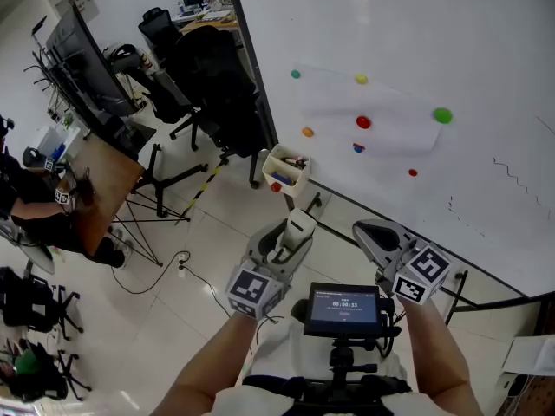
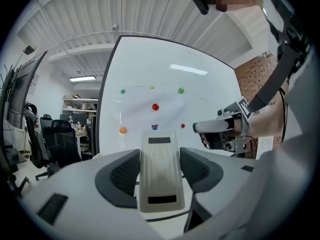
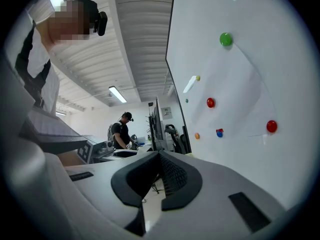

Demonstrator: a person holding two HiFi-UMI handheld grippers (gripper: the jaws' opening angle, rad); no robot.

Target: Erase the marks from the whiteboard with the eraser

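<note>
The left gripper [image 2: 160, 160] has its jaws closed on the pale grey, ribbed rectangular plastic eraser [image 2: 160, 176]; the block stands lengthwise between the two dark pads, its far end projecting beyond them toward the large white whiteboard [image 1: 434, 24]. The right gripper [image 3: 161, 176] has its jaws together with nothing between them.

In the head view the eraser [image 1: 299, 228] sits at lower centre, well apart from the board, which fills the upper right. The thin dark squiggle mark [image 1: 510, 173] lies at the right edge of the frame; fainter dashes show lower down, too small to read.

Handling, as a judgement: the eraser is likely light and rigid with a smooth shell, so it can twist under sideways rubbing; a hold across the long sides near mid-length, as shown, suits it; the wiping face is not visible.

Clearances: the translucent sheet pinned by coloured round magnets [image 1: 363, 122] lies left of the marks; wiping strokes are best kept right of it. The cream marker tray [image 1: 286, 167] hangs at the lower left corner of the board; the dark bottom frame runs just below the marks. Open floor lies between the person and the board; black office chairs [image 1: 208, 68] stand at upper left.
</note>
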